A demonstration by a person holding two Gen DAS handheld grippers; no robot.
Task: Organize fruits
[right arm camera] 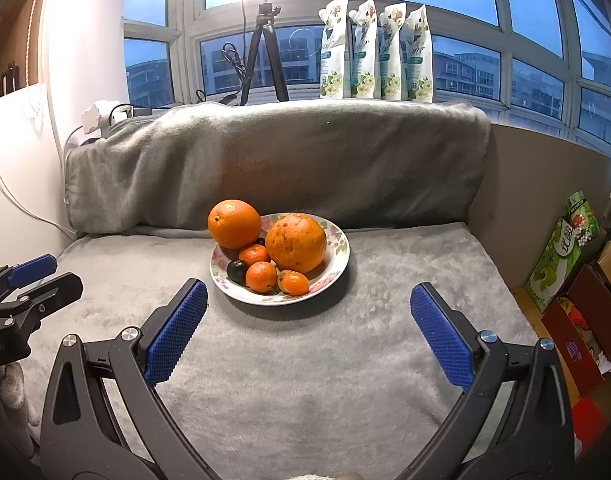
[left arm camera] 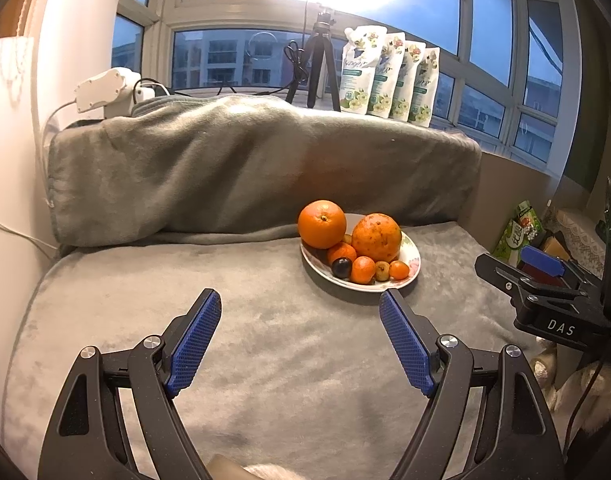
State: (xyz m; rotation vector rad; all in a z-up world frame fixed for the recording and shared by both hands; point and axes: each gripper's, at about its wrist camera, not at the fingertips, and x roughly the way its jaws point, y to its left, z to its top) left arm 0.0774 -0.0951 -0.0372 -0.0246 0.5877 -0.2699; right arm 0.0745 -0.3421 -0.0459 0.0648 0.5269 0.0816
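Observation:
A floral plate (right arm camera: 337,264) (left arm camera: 411,252) sits on a grey blanket-covered seat. It holds a smooth orange (right arm camera: 234,224) (left arm camera: 322,224), a larger speckled orange (right arm camera: 296,243) (left arm camera: 376,237), small tangerines (right arm camera: 261,277) (left arm camera: 363,269), a dark plum (right arm camera: 237,271) (left arm camera: 341,267) and little yellowish fruits. My left gripper (left arm camera: 301,300) hovers open just short of the plate, which lies ahead to its right. My right gripper (right arm camera: 309,294) is open too, its fingers flanking the plate's near rim from a short way back. Both are empty.
A blanket-draped backrest (right arm camera: 281,160) rises behind the plate. On the window sill stand several refill pouches (right arm camera: 375,50) and a small tripod (right arm camera: 263,52). Boxes and a green packet (right arm camera: 565,248) fill the floor at the right. A power strip (left arm camera: 105,90) lies at left.

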